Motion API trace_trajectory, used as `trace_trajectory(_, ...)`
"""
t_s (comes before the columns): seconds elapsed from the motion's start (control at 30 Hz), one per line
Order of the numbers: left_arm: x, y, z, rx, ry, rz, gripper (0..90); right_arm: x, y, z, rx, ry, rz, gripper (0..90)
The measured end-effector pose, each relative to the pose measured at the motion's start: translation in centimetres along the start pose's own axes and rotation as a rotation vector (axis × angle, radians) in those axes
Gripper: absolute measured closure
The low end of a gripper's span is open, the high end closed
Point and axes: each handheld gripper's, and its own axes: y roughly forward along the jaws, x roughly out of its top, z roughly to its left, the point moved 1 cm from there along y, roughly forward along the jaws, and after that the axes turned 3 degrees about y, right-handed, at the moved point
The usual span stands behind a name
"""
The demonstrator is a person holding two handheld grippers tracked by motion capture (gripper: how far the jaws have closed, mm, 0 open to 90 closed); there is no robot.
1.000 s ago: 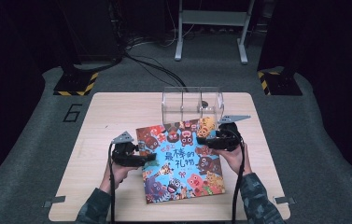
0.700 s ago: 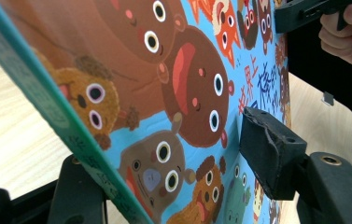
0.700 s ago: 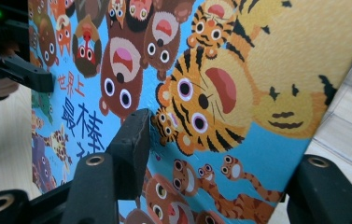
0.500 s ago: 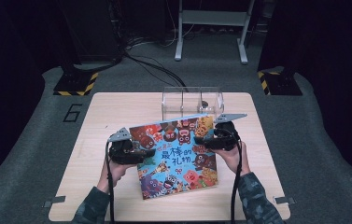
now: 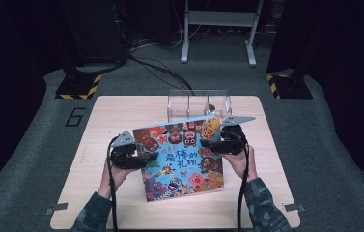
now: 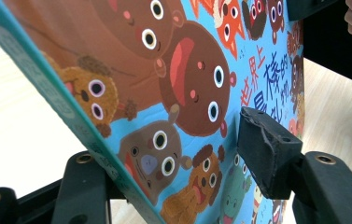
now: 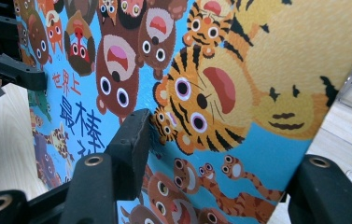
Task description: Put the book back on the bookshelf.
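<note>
Both grippers have hold of the picture book (image 5: 182,157), one on each side edge. My left gripper (image 5: 130,153) sits at the book's left edge; its jaws have just been closing, with the book's edge between them. In the left gripper view, one jaw stands behind the back of the book at the teal spine and the other pad (image 6: 262,149) lies against the cover beside the brown bear faces, so it clamps the book there (image 6: 183,93). My right gripper (image 5: 220,144) takes the opposite edge, near the top right corner; in the right gripper view one pad (image 7: 131,140) presses on the cover just beside the small tiger, and the other jaw comes up behind the book's far side, so its jaws stand partly open around the book (image 7: 220,84). The book is tilted, its top edge raised towards the far side of the wooden table (image 5: 121,111) and its lower edge near the table close to me. Just behind the raised top edge stands a clear plastic box (image 5: 191,104) with dividers, partly hidden by the book. My hands (image 5: 117,176) come in from the near edge, and a black cable trails from each gripper.
</note>
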Motion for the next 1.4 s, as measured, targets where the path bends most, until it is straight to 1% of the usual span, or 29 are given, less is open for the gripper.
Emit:
trace_trajectory(0.07,0.1,-0.2,-0.1,0.010,0.009,-0.009,44.1,0.2,-0.1,0.1,-0.005,-0.016,-0.006,44.3)
trace_trajectory(0.1,0.1,-0.2,-0.1,0.010,0.009,-0.009,44.4,0.3,-0.1,0.3,-0.009,-0.008,-0.002,44.2)
trace_trajectory(0.13,0.2,-0.3,-0.1,0.012,0.020,-0.005,44.4,0.3,-0.1,0.3,-0.009,-0.008,-0.002,44.2)
trace_trajectory(0.17,0.2,-0.4,-0.1,0.015,0.024,-0.010,44.6,0.4,-0.1,0.3,-0.009,-0.020,-0.004,44.0)
trace_trajectory(0.27,0.3,-0.6,-0.3,0.021,0.026,-0.013,45.0,0.4,-0.2,0.5,-0.014,-0.021,-0.013,43.7)
trace_trajectory(0.3,0.3,-0.7,-0.3,0.021,0.038,-0.013,45.4,0.5,-0.2,0.5,-0.012,-0.032,-0.018,43.6)
trace_trajectory(0.33,0.3,-0.7,-0.2,0.027,0.042,-0.018,45.4,0.5,-0.2,0.5,-0.012,-0.032,-0.018,43.6)
trace_trajectory(0.47,0.4,-0.8,-0.3,0.034,0.048,-0.031,46.6,0.6,-0.3,0.6,-0.017,-0.031,-0.021,43.2)
trace_trajectory(0.5,0.4,-0.9,-0.3,0.033,0.048,-0.033,46.9,0.7,-0.3,0.6,-0.016,-0.038,-0.022,43.1)
trace_trajectory(0.57,0.5,-1.0,-0.4,0.042,0.051,-0.041,47.2,0.8,-0.3,0.7,-0.017,-0.040,-0.024,42.8)
trace_trajectory(0.6,0.5,-1.0,-0.4,0.043,0.048,-0.045,47.6,0.8,-0.3,0.7,-0.020,-0.033,-0.020,42.7)
trace_trajectory(0.63,0.6,-1.1,-0.4,0.046,0.050,-0.047,47.9,0.9,-0.3,0.7,-0.019,-0.044,-0.024,42.5)
trace_trajectory(0.7,0.7,-1.2,-0.5,0.057,0.052,-0.060,48.6,1.0,-0.4,0.8,-0.021,-0.044,-0.025,42.5)
trace_trajectory(0.73,0.7,-1.4,-0.5,0.056,0.059,-0.054,49.5,1.1,-0.4,1.0,-0.020,-0.046,-0.026,42.4)
trace_trajectory(0.77,0.8,-1.5,-0.4,0.065,0.069,-0.059,49.5,1.1,-0.4,1.0,-0.020,-0.046,-0.026,42.4)
trace_trajectory(0.8,0.8,-1.6,-0.5,0.066,0.074,-0.059,49.8,1.1,-0.4,1.0,-0.016,-0.054,-0.028,42.4)
trace_trajectory(0.83,0.9,-1.6,-0.5,0.075,0.080,-0.070,50.1,1.2,-0.4,1.0,-0.016,-0.056,-0.028,42.4)
trace_trajectory(0.87,0.9,-1.8,-0.5,0.074,0.080,-0.073,51.3,1.2,-0.5,1.1,-0.014,-0.068,-0.028,42.3)
trace_trajectory(0.9,0.9,-1.9,-0.5,0.073,0.085,-0.076,51.3,1.2,-0.5,1.1,-0.014,-0.068,-0.028,42.3)
trace_trajectory(0.93,0.9,-1.9,-0.5,0.082,0.089,-0.083,52.3,1.3,-0.5,1.2,-0.014,-0.078,-0.032,42.2)
trace_trajectory(1.0,0.9,-2.1,-0.5,0.078,0.092,-0.082,52.8,1.3,-0.5,1.2,-0.011,-0.081,-0.031,42.2)
trace_trajectory(1.03,1.0,-2.1,-0.5,0.084,0.098,-0.089,53.3,1.3,-0.5,1.4,-0.016,-0.073,-0.033,42.3)
trace_trajectory(1.07,1.0,-2.2,-0.5,0.084,0.102,-0.085,53.9,1.4,-0.5,1.4,-0.016,-0.083,-0.027,42.1)
trace_trajectory(1.17,1.0,-2.3,-0.6,0.080,0.106,-0.089,54.2,1.6,-0.4,1.4,-0.011,-0.082,-0.026,41.0)
trace_trajectory(1.23,0.9,-2.4,-0.7,0.087,0.121,-0.097,55.2,1.7,-0.3,1.4,-0.015,-0.083,-0.018,40.0)
trace_trajectory(1.33,0.7,-2.6,-0.7,0.096,0.123,-0.102,56.2,1.8,-0.1,1.6,-0.017,-0.078,-0.006,38.9)
trace_trajectory(1.37,0.6,-2.7,-0.7,0.090,0.128,-0.101,56.4,1.9,0.0,1.6,-0.014,-0.091,-0.006,38.8)
trace_trajectory(1.4,0.5,-2.8,-0.7,0.092,0.128,-0.101,56.4,1.9,0.0,1.6,-0.014,-0.091,-0.006,38.8)
